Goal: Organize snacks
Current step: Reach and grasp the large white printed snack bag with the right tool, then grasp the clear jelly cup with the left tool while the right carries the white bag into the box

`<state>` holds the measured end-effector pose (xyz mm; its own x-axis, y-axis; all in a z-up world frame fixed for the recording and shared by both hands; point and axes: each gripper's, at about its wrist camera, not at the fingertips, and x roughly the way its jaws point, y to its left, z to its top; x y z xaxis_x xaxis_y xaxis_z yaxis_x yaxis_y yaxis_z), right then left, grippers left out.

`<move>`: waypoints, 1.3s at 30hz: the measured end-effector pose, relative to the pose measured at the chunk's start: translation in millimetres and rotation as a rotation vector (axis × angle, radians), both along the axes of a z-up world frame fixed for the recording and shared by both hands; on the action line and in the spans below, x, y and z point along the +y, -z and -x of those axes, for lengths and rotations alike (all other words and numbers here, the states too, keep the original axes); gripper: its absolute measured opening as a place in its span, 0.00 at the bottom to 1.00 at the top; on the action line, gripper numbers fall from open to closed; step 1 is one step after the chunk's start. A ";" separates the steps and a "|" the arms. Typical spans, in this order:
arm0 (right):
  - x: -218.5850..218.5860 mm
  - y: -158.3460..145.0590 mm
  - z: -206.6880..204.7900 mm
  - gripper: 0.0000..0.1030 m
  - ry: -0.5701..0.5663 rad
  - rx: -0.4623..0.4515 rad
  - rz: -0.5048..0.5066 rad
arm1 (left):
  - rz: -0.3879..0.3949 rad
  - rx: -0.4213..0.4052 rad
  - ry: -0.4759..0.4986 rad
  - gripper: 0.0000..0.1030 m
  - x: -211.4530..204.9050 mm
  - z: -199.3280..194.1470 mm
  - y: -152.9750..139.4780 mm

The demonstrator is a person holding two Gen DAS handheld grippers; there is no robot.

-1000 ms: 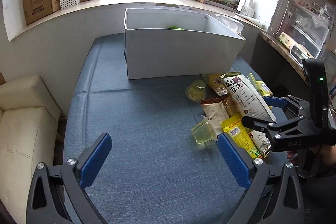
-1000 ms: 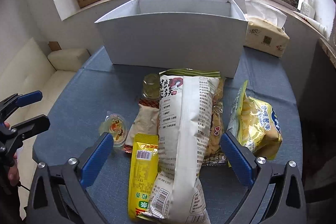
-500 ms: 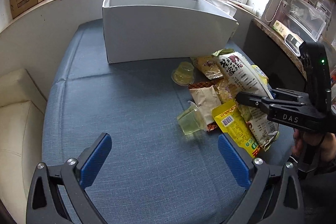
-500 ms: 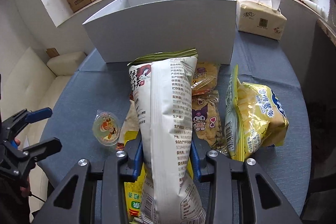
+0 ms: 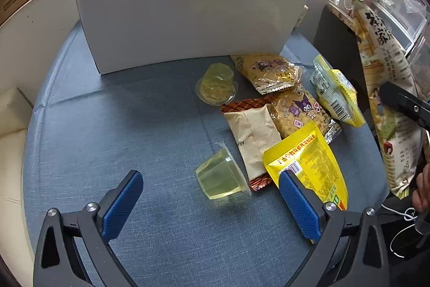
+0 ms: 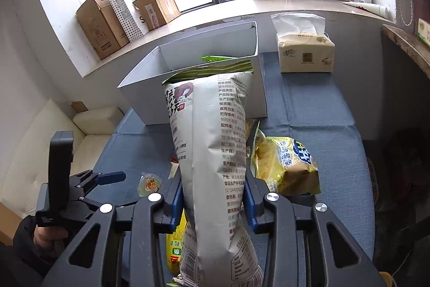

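Free room and obstacles on the blue tabletop point(image 5: 107, 125).
Left half bare; right half crowded by 2 jelly cups, nearer cup point(image 5: 221, 178), and packets point(image 5: 303, 109). White box point(image 5: 188, 18) walls the far side; tissue pack point(image 6: 305, 51) just beside it.

Looks like a lived-in home or small office room: cream sofa point(image 6: 53, 136) beside the blue-clothed surface point(image 5: 134, 125), cardboard boxes point(image 6: 102, 26) along the windowsill point(image 6: 215, 15), tissue pack point(image 6: 306, 50).
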<state>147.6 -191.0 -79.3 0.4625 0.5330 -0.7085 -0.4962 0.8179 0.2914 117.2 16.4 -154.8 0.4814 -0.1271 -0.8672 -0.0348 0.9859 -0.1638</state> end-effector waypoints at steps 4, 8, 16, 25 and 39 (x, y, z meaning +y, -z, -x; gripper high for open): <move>-10.5 5.1 1.9 0.39 0.011 0.021 -0.001 | -0.026 0.018 -0.007 0.82 3.9 -3.5 11.0; -14.7 10.6 2.4 0.39 0.012 0.036 -0.002 | -0.003 -0.017 0.004 0.50 9.8 0.2 7.9; -4.9 11.2 4.2 0.39 -0.016 0.034 0.008 | 0.057 -0.074 0.047 0.32 16.2 7.8 -4.4; 5.3 5.4 4.7 0.39 -0.048 0.025 0.007 | 0.053 -0.168 0.070 0.32 20.8 26.3 -50.2; 51.1 -64.8 -53.0 0.39 -0.094 -0.120 -0.045 | -0.031 -0.420 0.018 0.32 54.7 -21.0 -160.7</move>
